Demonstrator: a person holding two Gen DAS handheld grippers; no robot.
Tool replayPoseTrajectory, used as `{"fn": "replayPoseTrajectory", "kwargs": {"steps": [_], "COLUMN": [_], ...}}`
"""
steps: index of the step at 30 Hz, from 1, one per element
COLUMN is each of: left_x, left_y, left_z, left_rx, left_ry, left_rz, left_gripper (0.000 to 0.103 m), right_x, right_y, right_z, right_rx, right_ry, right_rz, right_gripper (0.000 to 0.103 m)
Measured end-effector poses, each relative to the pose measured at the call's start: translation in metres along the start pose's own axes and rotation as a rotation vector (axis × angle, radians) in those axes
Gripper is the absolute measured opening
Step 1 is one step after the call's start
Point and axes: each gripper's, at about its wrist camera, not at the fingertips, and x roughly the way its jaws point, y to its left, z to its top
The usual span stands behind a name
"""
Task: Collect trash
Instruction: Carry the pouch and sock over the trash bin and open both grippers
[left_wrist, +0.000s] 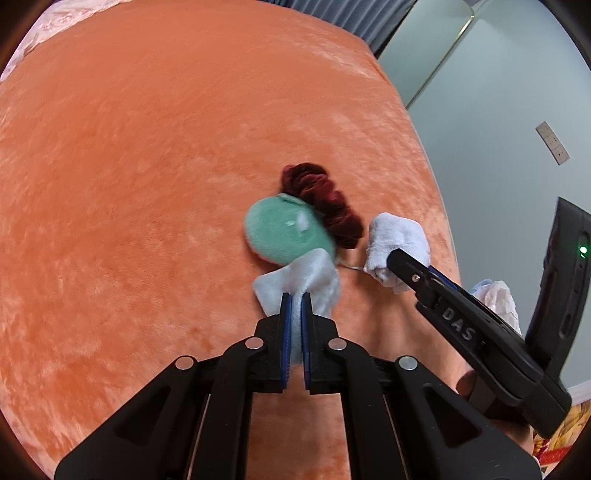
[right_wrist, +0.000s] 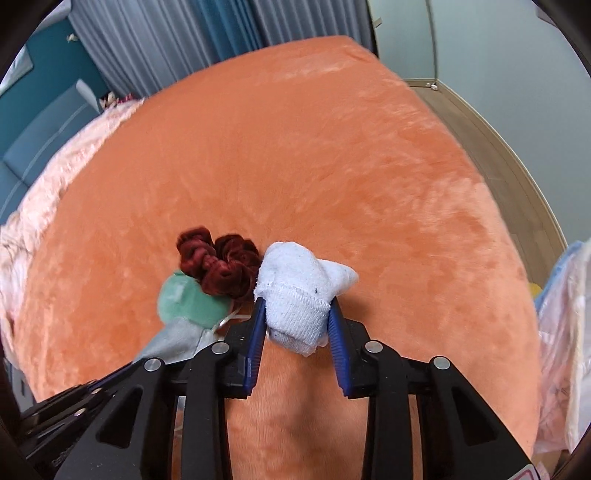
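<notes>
in the left wrist view, the left hand-held gripper (left_wrist: 296, 301) is squeezing a pale blue fuzzy cloth (left_wrist: 295, 282), and its blue fingers (left_wrist: 285, 314) are pinching it tight. a round green soft thing (left_wrist: 284, 230) is joined to that cloth and is sitting on the orange bed (left_wrist: 147, 184). a dark red scrunchie (left_wrist: 321, 201) is lying right behind it, touching it. the right hand-held gripper (left_wrist: 402, 267) is reaching in from the right and is on a white sock (left_wrist: 397, 236) near the bed's edge.

in the right wrist view, the right hand-held gripper (right_wrist: 297, 314) is clamping the white sock (right_wrist: 299, 291) between its blue fingers (right_wrist: 258, 325). the dark red scrunchie (right_wrist: 218, 264) is touching the sock's left side. the round green soft thing (right_wrist: 184, 299) is lying just below the scrunchie. a see-through plastic bag (right_wrist: 561, 332) is hanging at the right edge.
</notes>
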Motion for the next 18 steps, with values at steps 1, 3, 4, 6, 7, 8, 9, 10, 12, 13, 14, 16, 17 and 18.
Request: {"fn": "replayPoseTrajectory", "kwargs": {"steps": [1,3,4,6,7,8,9,10,12,13,14,16,17,18], "left_x": [-0.003,-0.01,-0.013,-0.021,-0.026,-0.031,-0.036,-0.04,-0.048,-0.053,-0.057,-0.067,-0.07,-0.076], "left_y": [-0.005,-0.016,-0.023,-0.036,-0.044,-0.052,-0.057,-0.066,-0.083,-0.093,-0.101,-0.121,-0.13,-0.142], "left_z": [-0.001,-0.002,-0.002,-0.003,-0.004,-0.005,-0.006,-0.006,-0.008,-0.009,-0.01,-0.015,-0.016,-0.018], "left_rx": [0.008,0.025,0.033,0.05,0.062,0.077,0.086,0.099,0.124,0.143,0.159,0.196,0.209,0.229], "left_ry": [-0.005,-0.016,-0.023,-0.036,-0.043,-0.051,-0.055,-0.061,-0.076,-0.085,-0.092,-0.109,-0.115,-0.125], "left_rz": [-0.002,-0.007,-0.011,-0.02,-0.025,-0.032,-0.037,-0.044,-0.056,-0.062,-0.066,-0.08,-0.087,-0.096], "left_gripper": [0.005,0.005,0.005,0.005,0.005,0.005,0.005,0.005,0.005,0.005,0.005,0.005,0.005,0.005], "right_x": [-0.01,-0.028,-0.037,-0.058,-0.068,-0.081,-0.09,-0.1,-0.122,-0.132,-0.144,-0.163,-0.173,-0.18], "right_y": [-0.004,-0.011,-0.014,-0.024,-0.029,-0.035,-0.04,-0.045,-0.057,-0.062,-0.069,-0.082,-0.089,-0.095], "right_z": [0.0,-0.001,-0.001,0.0,0.0,0.0,0.001,0.0,0.0,-0.002,-0.003,-0.005,-0.006,-0.007], "right_rx": [0.01,0.026,0.034,0.049,0.053,0.06,0.066,0.073,0.091,0.099,0.111,0.131,0.14,0.148], "right_ry": [-0.014,-0.042,-0.056,-0.087,-0.103,-0.125,-0.14,-0.156,-0.193,-0.209,-0.23,-0.261,-0.276,-0.289], "right_rz": [0.004,0.006,0.008,0.006,0.004,-0.002,-0.007,-0.01,-0.016,-0.019,-0.024,-0.032,-0.038,-0.043], "right_gripper": [0.031,0.031,0.031,0.031,0.031,0.031,0.031,0.031,0.031,0.031,0.031,0.031,0.031,0.031]}}
